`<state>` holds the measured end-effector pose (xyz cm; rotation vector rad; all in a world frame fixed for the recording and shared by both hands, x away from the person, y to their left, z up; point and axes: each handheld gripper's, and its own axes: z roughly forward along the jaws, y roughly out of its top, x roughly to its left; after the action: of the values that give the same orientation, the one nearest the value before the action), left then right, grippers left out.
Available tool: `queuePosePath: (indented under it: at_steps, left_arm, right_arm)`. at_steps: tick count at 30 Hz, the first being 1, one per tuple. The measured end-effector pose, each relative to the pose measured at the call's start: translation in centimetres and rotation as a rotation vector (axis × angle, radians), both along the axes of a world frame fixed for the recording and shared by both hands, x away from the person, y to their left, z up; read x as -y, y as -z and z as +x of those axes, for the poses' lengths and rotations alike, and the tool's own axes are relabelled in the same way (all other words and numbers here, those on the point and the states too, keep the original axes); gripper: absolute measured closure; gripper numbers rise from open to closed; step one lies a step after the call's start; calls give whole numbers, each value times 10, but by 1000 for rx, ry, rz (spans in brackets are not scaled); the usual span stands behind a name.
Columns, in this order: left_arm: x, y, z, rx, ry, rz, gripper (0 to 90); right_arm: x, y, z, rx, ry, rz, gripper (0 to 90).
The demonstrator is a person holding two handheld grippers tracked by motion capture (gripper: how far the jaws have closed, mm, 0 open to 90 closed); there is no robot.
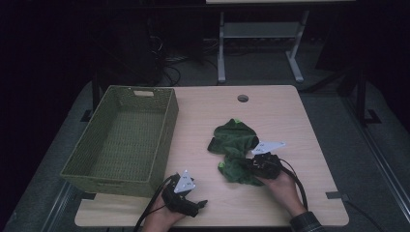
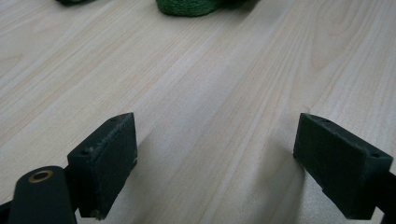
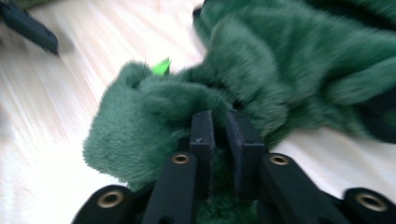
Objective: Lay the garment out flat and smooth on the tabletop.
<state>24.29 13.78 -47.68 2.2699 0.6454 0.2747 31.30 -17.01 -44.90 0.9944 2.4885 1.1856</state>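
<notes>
A dark green fuzzy cloth [image 1: 234,137] lies bunched in two lumps on the wooden table [image 1: 290,116], right of the middle. My right gripper [image 1: 244,165] comes in from the right at the nearer lump. In the right gripper view its jaws [image 3: 219,119] stand almost together, with the green pile [image 3: 154,116] pinched between them beside a bright green tag [image 3: 161,67]. My left gripper [image 1: 199,205] rests low at the table's front edge and points right. Its jaws [image 2: 215,154] stand wide open over bare wood, and the cloth's edge [image 2: 187,5] lies far ahead.
A green woven basket [image 1: 167,130] with nothing in it stands on the left half of the table. A round cable hole [image 1: 242,98] sits near the far edge. Beyond the table stands a metal frame's leg [image 1: 221,48] on a dark floor.
</notes>
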Motion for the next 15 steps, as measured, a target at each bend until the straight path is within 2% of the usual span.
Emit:
queuePosePath:
  at_steps: [2,7,11,15]
  left_arm:
    - [0,0,0,0,3,2,127]
    - [-2,0,1,3,16,2,131]
    - [-2,0,2,2,17,1,131]
    - [-1,0,1,-4,15,-3,130]
  right_arm:
    - [2,-2,-1,7,1,5,753]
    - [20,-10,-8,23,14,1,631]
    - [29,-13,-12,14,9,3,616]
    - [40,-15,-19,49,28,19,616]
